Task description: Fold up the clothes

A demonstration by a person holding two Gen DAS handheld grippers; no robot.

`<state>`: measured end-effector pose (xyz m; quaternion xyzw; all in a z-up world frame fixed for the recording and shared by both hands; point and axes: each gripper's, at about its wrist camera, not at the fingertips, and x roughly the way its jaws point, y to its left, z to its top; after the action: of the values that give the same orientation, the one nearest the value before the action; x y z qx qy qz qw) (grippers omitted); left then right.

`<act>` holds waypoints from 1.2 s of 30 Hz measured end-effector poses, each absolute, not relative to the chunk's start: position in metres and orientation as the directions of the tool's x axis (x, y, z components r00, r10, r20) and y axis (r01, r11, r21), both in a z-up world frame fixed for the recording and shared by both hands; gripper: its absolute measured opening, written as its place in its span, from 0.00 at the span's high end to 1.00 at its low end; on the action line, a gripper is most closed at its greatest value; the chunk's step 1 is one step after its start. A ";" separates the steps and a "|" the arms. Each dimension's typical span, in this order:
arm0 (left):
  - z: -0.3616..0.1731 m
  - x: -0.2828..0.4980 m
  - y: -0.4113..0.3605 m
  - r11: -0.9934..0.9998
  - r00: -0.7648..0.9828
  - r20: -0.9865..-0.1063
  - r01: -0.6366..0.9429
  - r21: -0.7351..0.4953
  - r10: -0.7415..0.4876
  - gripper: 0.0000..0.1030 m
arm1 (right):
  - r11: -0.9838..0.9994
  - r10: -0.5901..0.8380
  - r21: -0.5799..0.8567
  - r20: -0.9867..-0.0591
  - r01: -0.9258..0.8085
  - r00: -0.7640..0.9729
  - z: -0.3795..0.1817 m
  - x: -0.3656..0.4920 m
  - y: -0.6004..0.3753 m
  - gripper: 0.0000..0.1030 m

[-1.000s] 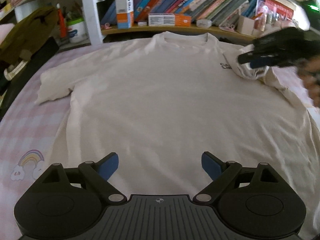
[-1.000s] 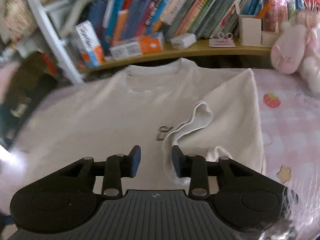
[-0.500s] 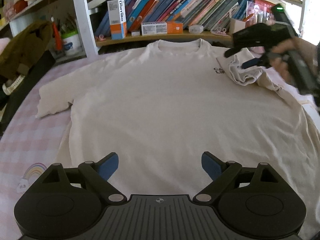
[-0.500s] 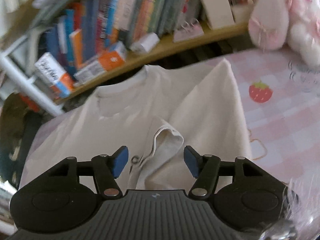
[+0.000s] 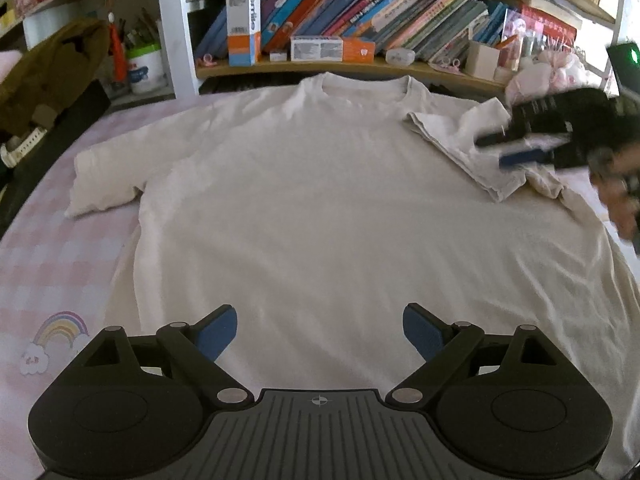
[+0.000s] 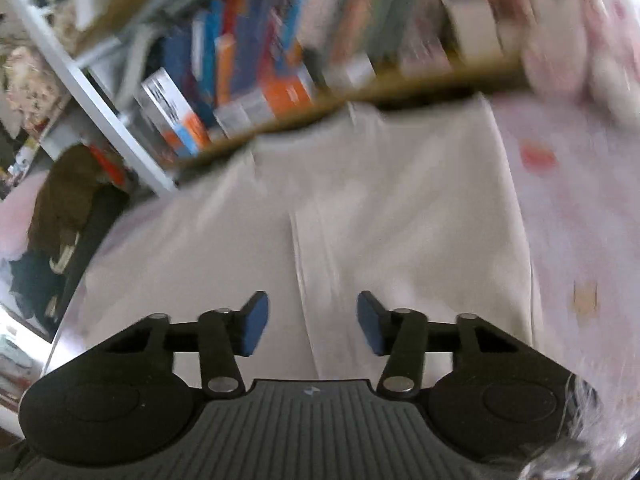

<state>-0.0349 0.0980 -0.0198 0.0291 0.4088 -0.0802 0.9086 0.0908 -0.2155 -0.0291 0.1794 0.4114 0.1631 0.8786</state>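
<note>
Lying flat on the pink bedsheet (image 5: 48, 264), the T-shirt (image 5: 320, 208) has its left sleeve (image 5: 104, 188) spread out and its right sleeve (image 5: 460, 140) folded in over the chest. The left gripper (image 5: 319, 330) hovers near the hem, wide open, holding nothing. The right gripper (image 6: 308, 322) – blurred – gapes empty over that fold. Snagging loose cloth there could drag the sleeve back out – rumpling it.
</note>
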 end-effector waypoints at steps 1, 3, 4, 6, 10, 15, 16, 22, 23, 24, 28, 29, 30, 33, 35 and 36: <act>-0.020 -0.034 0.098 0.985 0.652 -0.748 0.173 -0.012 -0.124 0.10 | 0.882 0.434 0.454 -0.681 -0.126 0.590 -0.036 0.087 -0.216 0.58; -0.021 -0.032 0.097 0.983 0.650 -0.749 0.181 -0.012 -0.129 0.10 | 0.874 0.445 0.472 -0.682 -0.115 0.581 -0.039 0.076 -0.220 0.58; -0.021 -0.031 0.097 0.983 0.649 -0.749 0.185 -0.012 -0.131 0.10 | 0.866 0.454 0.486 -0.670 -0.116 0.587 -0.037 0.070 -0.223 0.58; -0.022 -0.029 0.096 0.981 0.649 -0.749 0.192 -0.012 -0.136 0.10 | 0.845 0.472 0.526 -0.645 -0.099 0.601 -0.029 0.060 -0.236 0.57; -0.022 -0.028 0.092 0.979 0.652 -0.744 0.204 -0.016 -0.148 0.10 | 0.914 0.331 0.402 -0.668 -0.051 0.667 -0.011 0.058 -0.265 0.57; -0.025 -0.027 0.087 0.976 0.644 -0.750 0.219 -0.010 -0.152 0.10 | 0.972 0.188 0.235 -0.728 -0.019 0.659 -0.011 0.101 -0.291 0.59; -0.026 -0.027 0.085 0.975 0.643 -0.751 0.223 -0.007 -0.152 0.10 | 0.970 0.189 0.241 -0.732 -0.011 0.654 -0.012 0.115 -0.294 0.59; -0.024 -0.036 0.073 0.969 0.655 -0.745 0.243 0.044 -0.131 0.10 | 0.970 0.179 0.241 -0.758 0.015 0.628 -0.024 0.190 -0.299 0.59; -0.024 -0.038 0.071 0.969 0.657 -0.744 0.244 0.050 -0.127 0.10 | 0.970 0.173 0.241 -0.765 0.026 0.621 -0.027 0.200 -0.299 0.59; -0.023 -0.040 0.070 0.968 0.658 -0.743 0.244 0.057 -0.123 0.10 | 0.965 0.181 0.258 -0.766 0.038 0.617 -0.030 0.206 -0.302 0.62; -0.023 -0.048 0.072 0.973 0.659 -0.746 0.221 0.071 -0.096 0.10 | 0.940 0.240 0.338 -0.763 0.054 0.601 -0.039 0.226 -0.312 0.96; -0.024 -0.048 0.072 0.975 0.659 -0.747 0.210 0.071 -0.088 0.10 | 0.943 0.228 0.329 -0.759 0.056 0.609 -0.038 0.228 -0.315 0.96; -0.024 -0.049 0.073 0.977 0.659 -0.748 0.199 0.072 -0.079 0.10 | 0.946 0.217 0.319 -0.755 0.058 0.618 -0.036 0.230 -0.318 0.96; -0.024 -0.049 0.074 0.980 0.659 -0.749 0.185 0.073 -0.069 0.10 | 0.939 0.197 0.327 -0.765 0.106 0.613 -0.039 0.236 -0.330 0.97; -0.024 -0.049 0.073 0.981 0.659 -0.750 0.180 0.075 -0.064 0.10 | 0.937 0.191 0.330 -0.761 0.117 0.620 -0.041 0.235 -0.334 0.97; -0.024 -0.048 0.071 0.980 0.658 -0.750 0.183 0.074 -0.066 0.10 | 0.938 0.191 0.328 -0.759 0.113 0.622 -0.041 0.234 -0.334 0.97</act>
<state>-0.0482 0.0712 -0.0239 0.0716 0.4080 -0.0688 0.9076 0.2341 -0.3337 -0.0410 0.1749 0.4340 0.0222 0.8835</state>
